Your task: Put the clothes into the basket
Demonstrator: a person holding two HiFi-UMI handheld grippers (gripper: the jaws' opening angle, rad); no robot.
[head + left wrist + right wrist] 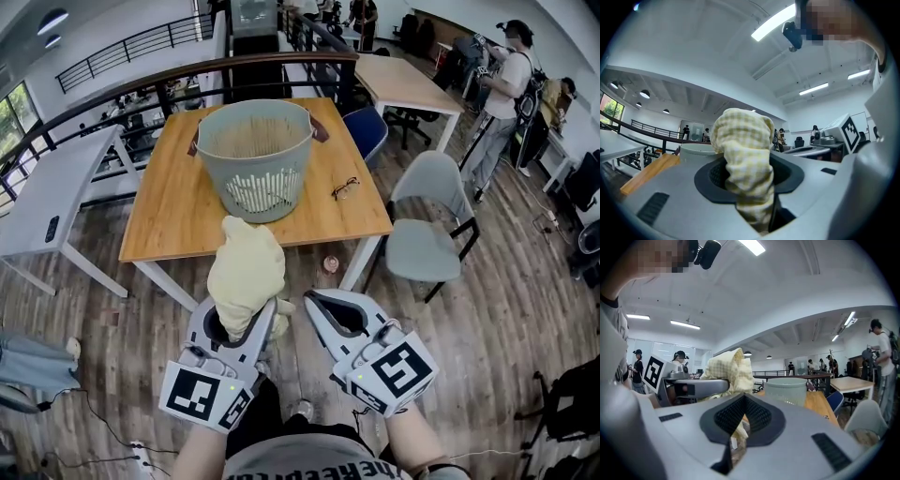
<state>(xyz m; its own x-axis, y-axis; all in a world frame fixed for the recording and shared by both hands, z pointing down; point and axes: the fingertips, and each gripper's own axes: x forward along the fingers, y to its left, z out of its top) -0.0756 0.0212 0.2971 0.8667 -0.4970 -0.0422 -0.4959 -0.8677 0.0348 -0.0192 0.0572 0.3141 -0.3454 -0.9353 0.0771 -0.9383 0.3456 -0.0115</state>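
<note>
On the far wooden bench, the grey-green slatted plastic basket stands straight ahead of the left tool, clamped on a pale yellow checked cloth; right tool closed, empty

- cloth: pale yellow, fine white check (weave clearest in the left gripper view).
- basket: muted grey-green; pale vertical slats on the lower wall; brown handles.
- table: honey-orange wood-grain top, white legs.
- left gripper, right gripper: light grey shells, dark grey pads, black-and-white square markers.
- floor: grey-brown planks.
</note>
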